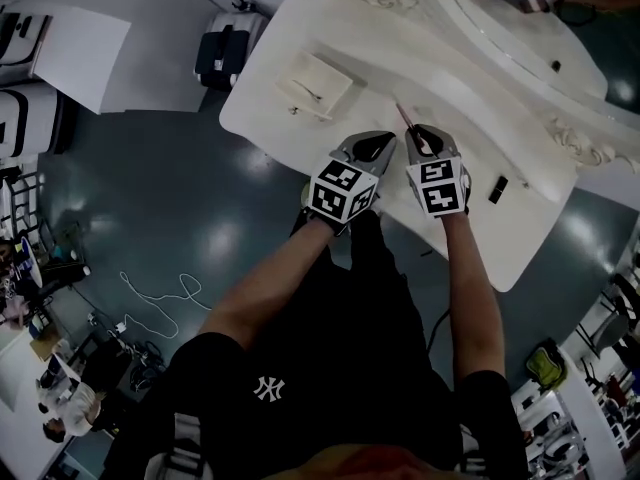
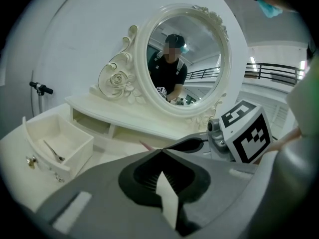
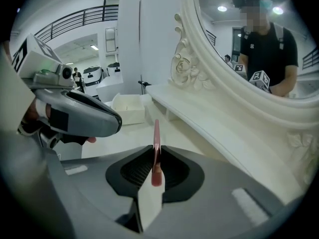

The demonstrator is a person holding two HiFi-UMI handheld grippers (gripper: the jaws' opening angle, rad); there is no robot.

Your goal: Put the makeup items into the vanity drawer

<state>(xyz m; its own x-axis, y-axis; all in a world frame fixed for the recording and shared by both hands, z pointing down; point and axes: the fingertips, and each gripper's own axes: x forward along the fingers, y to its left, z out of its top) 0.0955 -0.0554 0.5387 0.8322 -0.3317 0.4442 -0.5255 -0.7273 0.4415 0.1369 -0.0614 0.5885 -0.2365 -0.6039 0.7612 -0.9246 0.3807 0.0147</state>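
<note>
Pink slim pencil [image 3: 156, 131] pinched by right gripper [image 3: 155, 151] might slip short of white open drawer [image 2: 79, 156]; left gripper [image 2: 160, 151] closed, empty.

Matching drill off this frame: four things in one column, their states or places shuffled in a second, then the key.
Things:
1. left gripper
2. right gripper
3. drawer
4. small black item

States or places:
A. pulled open, with a slender item inside
B. lying on the vanity top
C. jaws together, nothing between them
D. clamped on a pink pencil

Pairs: 1-C, 2-D, 3-A, 4-B
</note>
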